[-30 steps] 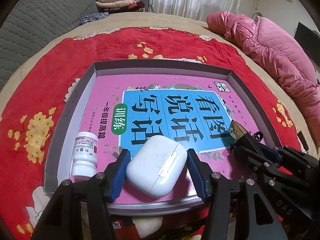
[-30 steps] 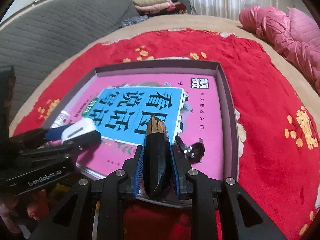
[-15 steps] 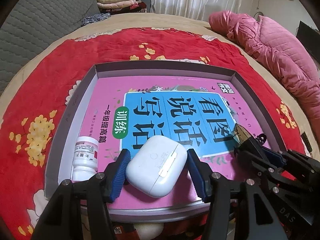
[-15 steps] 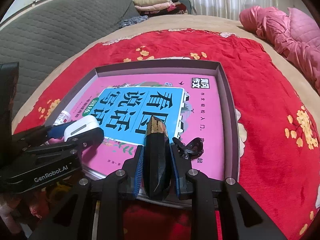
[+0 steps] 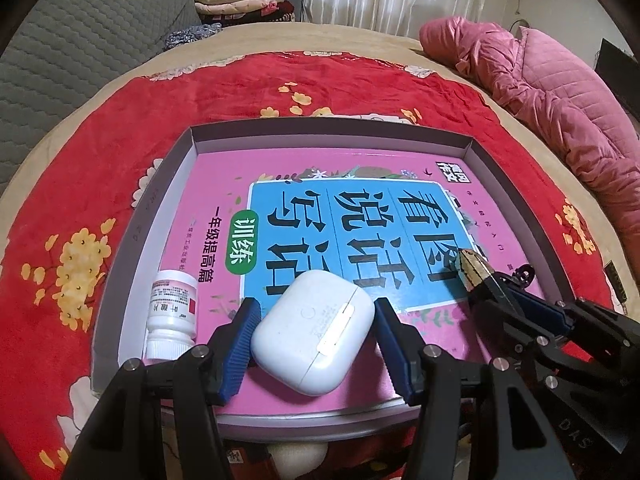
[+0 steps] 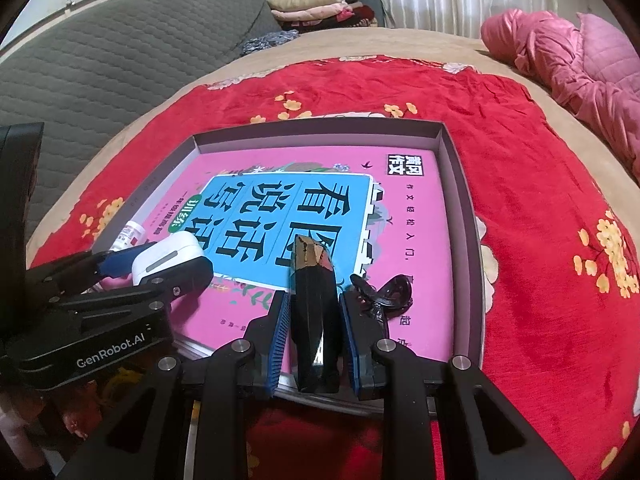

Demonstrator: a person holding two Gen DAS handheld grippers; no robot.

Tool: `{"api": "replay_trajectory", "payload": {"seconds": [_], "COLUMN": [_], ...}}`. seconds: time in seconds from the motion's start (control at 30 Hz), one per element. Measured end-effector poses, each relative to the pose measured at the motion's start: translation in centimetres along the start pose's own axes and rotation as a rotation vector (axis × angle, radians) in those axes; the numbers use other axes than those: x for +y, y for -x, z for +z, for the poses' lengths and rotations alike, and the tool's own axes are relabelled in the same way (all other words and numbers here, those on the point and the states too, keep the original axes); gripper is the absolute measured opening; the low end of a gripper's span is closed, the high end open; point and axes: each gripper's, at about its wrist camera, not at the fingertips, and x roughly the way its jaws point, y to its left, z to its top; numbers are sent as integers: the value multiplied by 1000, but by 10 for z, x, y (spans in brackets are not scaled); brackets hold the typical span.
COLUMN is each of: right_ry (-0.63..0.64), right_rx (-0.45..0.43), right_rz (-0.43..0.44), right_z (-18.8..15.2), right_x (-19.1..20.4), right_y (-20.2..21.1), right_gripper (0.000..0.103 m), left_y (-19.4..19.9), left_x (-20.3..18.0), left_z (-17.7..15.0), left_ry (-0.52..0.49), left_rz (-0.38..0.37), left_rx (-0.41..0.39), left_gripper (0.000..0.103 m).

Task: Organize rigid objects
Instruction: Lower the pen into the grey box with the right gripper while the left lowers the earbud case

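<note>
Lying in a shallow grey tray [image 5: 168,200] on a red flowered cloth [image 5: 100,128] is a pink book [image 5: 320,184] with a blue title panel. The left gripper [image 5: 316,332] is held over the book's near edge, and a white earbud case [image 5: 314,330] is seen between its blue pads [image 5: 240,344]; the left pad touches the case, while a thin gap seems to show at the right pad, so a firm grasp cannot be told. A white pill bottle [image 5: 172,314] is laid on its side just left of that gripper, inside the tray. The right gripper [image 6: 314,320] is clenched on a black faceted clip [image 6: 314,304] with a gold-flecked tip, which is pointed over the book. A black cord loop [image 6: 390,292] is seen on the book just right of the clip. A pink quilted jacket [image 6: 580,64] is heaped well apart, beyond the cloth.
</note>
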Motion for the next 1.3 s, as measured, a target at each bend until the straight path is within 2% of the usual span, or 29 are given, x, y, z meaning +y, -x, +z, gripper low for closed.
{"api": "replay_trajectory", "payload": {"seconds": [0.77,1.3], "right_ry": [-2,-3], "right_rx": [0,1], "right_rz": [1,3], "right_z": [0,0], "right_x": [1,1], "right_y": [0,-1], "right_gripper": [26,26], "left_y": [2,4], "left_x": [-2,-4], "left_z": [0,-2], "left_ry": [28,20], "left_rz": [-60,-49], "left_rx": [4,22], "left_gripper": [58,58]}}
